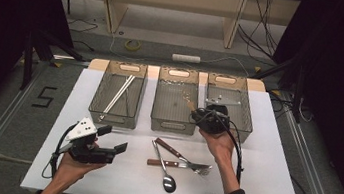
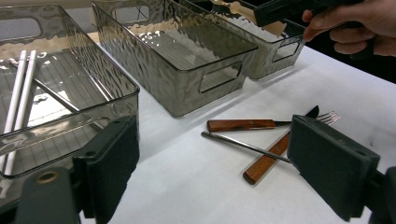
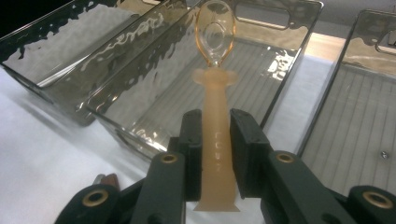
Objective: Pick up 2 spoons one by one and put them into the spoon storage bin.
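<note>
Right gripper [image 3: 215, 140] clamps an orange plastic spoon [image 3: 215, 107] by the handle, bowl over the middle bin [image 3: 275, 70]. Embossed lettering on the handle, too faint to read. Left gripper [image 2: 212, 161] jaws wide, nothing held, low over the table [image 2: 187, 186]. A "5" [image 1: 45, 96] is marked on the floor, left.

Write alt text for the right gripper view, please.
The right gripper holds a translucent orange spoon by its handle between its black jaws, bowl pointing away over the middle clear bin. Another bin lies at the right, all on a white table.
</note>
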